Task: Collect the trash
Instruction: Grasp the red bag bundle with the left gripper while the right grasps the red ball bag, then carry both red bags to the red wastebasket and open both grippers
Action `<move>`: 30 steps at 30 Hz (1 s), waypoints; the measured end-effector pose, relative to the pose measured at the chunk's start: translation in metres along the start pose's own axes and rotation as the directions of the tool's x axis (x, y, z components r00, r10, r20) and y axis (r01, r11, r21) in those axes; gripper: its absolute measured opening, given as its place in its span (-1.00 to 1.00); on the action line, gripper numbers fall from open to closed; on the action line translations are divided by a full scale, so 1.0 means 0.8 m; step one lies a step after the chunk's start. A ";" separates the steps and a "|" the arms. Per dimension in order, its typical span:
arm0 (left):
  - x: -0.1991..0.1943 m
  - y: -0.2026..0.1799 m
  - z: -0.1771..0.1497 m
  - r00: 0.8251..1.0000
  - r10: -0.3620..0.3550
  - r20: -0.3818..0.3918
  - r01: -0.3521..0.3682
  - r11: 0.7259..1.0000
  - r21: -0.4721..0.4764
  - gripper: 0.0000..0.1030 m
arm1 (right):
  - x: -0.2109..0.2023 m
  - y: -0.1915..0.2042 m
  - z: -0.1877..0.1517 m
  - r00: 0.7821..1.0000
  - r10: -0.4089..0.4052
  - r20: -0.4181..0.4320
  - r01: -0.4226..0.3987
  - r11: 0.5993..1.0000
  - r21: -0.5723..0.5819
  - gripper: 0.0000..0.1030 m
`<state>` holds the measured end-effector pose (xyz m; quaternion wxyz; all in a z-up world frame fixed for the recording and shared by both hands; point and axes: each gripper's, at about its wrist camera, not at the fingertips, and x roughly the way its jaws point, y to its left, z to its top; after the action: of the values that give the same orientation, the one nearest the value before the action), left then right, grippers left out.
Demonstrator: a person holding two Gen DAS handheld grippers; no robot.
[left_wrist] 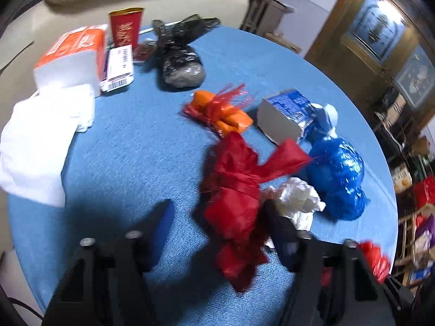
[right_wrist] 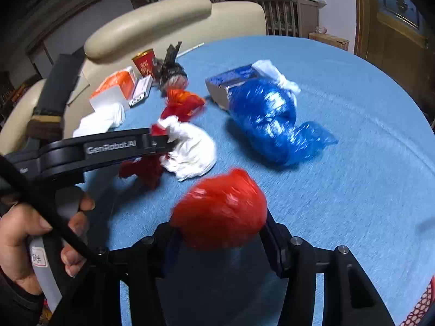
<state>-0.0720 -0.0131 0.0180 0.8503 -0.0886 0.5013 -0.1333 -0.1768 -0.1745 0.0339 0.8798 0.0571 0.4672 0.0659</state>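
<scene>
Your right hand-held gripper [right_wrist: 220, 228] held a red bag [right_wrist: 221, 207] pinched between its fingers, just above the blue counter [right_wrist: 353, 190]. Your left hand-held gripper [left_wrist: 214, 212] stood around a crumpled dark red bag [left_wrist: 236, 198]; its right finger [left_wrist: 277, 225] touched the plastic, but I could not tell whether it gripped. A white bag [left_wrist: 299, 198] and a blue bag [left_wrist: 337, 179] lay just beside it.
</scene>
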 end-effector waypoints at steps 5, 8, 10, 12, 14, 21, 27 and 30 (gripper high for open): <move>-0.024 0.003 -0.009 0.999 -0.027 0.034 0.026 0.999 0.021 -0.33 | -0.015 -0.007 -0.012 1.000 -0.009 0.028 0.007 0.998 0.060 -0.14; -0.043 0.004 -0.017 0.998 -0.028 0.064 0.026 0.999 0.027 -0.33 | -0.037 -0.014 -0.018 0.997 -0.029 0.065 0.023 0.996 0.083 -0.15; -0.061 0.004 -0.027 0.995 -0.020 0.095 0.017 0.999 0.034 -0.33 | -0.049 -0.017 -0.020 0.995 -0.037 0.088 0.028 0.995 0.099 -0.15; -0.077 0.006 -0.035 0.993 -0.013 0.114 0.010 1.000 0.026 -0.33 | -0.063 -0.020 -0.024 0.993 -0.045 0.110 0.033 0.994 0.109 -0.15; -0.091 0.007 -0.040 0.991 -0.011 0.131 0.009 1.000 0.019 -0.33 | -0.076 -0.022 -0.031 0.990 -0.052 0.127 0.038 0.992 0.117 -0.15; -0.134 -0.015 -0.063 0.980 -0.001 0.199 -0.011 0.998 0.057 -0.33 | -0.119 -0.042 -0.063 0.981 -0.081 0.177 0.051 0.985 0.166 -0.15; -0.158 -0.062 -0.084 0.974 -0.065 0.219 0.031 0.988 0.155 -0.33 | -0.165 -0.079 -0.103 0.967 -0.134 0.214 0.083 0.969 0.233 -0.15; -0.162 -0.098 -0.099 0.972 -0.118 0.205 0.070 0.971 0.229 -0.33 | -0.186 -0.106 -0.128 0.960 -0.177 0.216 0.112 0.952 0.284 -0.15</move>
<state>-0.2125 -0.0477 0.1096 0.8973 -0.0316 0.3826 -0.2178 -0.3390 -0.2790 0.0839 0.9162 0.1491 0.3653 -0.0706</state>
